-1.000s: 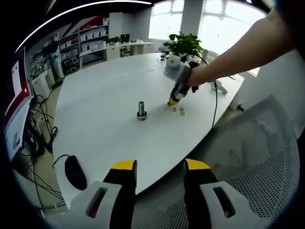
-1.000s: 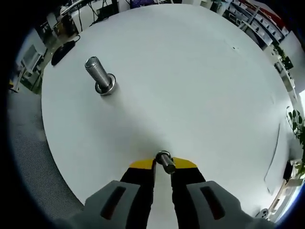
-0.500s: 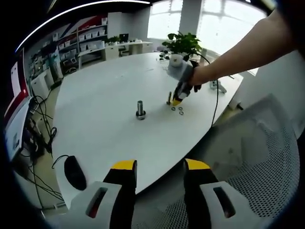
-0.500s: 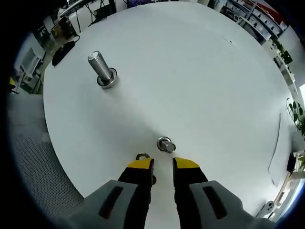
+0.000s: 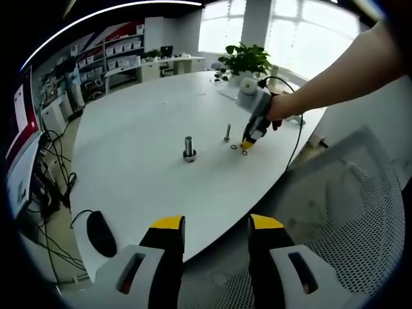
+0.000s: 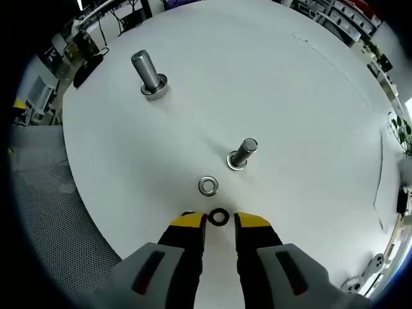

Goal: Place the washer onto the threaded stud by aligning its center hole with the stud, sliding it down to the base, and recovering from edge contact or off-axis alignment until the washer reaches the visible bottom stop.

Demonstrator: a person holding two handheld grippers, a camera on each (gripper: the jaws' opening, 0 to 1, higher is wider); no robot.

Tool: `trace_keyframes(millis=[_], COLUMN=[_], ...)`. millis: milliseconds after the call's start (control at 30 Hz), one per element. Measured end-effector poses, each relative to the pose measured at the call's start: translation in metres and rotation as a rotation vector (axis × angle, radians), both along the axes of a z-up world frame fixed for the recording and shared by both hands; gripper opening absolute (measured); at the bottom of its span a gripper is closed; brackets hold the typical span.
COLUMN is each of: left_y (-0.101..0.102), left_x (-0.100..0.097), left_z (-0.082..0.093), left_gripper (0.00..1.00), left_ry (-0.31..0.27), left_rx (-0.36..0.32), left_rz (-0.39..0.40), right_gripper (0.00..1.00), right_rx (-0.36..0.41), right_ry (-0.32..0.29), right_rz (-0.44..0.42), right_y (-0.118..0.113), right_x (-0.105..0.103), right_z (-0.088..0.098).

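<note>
Now backing off: small stud released, washers next.
Right gripper (image 6: 219,224), jaws apart and empty, has withdrawn; a dark washer (image 6: 219,217) lies between its tips, silver washer (image 6: 207,186) beyond, then the freed small stud (image 6: 242,154) standing upright, large stud (image 6: 149,76) farthest. Left gripper (image 5: 209,226) idles, jaws apart.

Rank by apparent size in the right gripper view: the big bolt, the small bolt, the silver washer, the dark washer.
1. big bolt
2. small bolt
3. silver washer and dark washer: they look alike, and the dark one lies nearer the camera, so I leave them unranked.
</note>
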State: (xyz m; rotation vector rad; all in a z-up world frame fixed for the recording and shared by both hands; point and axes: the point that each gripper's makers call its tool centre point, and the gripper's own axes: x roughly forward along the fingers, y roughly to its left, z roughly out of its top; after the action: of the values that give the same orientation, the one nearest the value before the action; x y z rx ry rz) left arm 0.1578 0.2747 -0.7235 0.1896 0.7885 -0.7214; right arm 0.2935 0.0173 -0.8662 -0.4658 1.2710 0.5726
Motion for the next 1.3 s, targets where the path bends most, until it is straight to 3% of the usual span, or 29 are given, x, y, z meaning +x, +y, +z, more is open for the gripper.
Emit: trace_keyframes(millis=[267, 367, 767, 967, 1300], left_y=[0.000, 0.000, 0.000, 0.000, 0.000], left_x=[0.000, 0.001, 0.001, 0.001, 0.002], left_z=[0.001, 0.002, 0.002, 0.003, 0.004], left_gripper=[0.37, 0.37, 0.37, 0.37, 0.37], left_ry=[-0.006, -0.010, -0.012, -0.014, -0.021], left_rx=[0.000, -0.002, -0.001, -0.006, -0.012], left_rz=[-0.002, -0.001, -0.004, -0.002, 0.002], right_gripper=[0.20, 0.19, 0.16, 0.16, 0.17], right_rx=[-0.007, 0.001, -0.056, -0.043, -0.014], right_ry=[0.003, -0.007, 0.024, -0.014, 0.004], right_rz=[-0.015, -0.059, 0.005, 0.053, 0.145], right_y=[-0.001, 0.000, 0.004, 0.005, 0.005], right_x=[0.003, 0.003, 0.001, -0.001, -0.005], right_z=[-0.002, -0.002, -0.003, -0.003, -0.002])
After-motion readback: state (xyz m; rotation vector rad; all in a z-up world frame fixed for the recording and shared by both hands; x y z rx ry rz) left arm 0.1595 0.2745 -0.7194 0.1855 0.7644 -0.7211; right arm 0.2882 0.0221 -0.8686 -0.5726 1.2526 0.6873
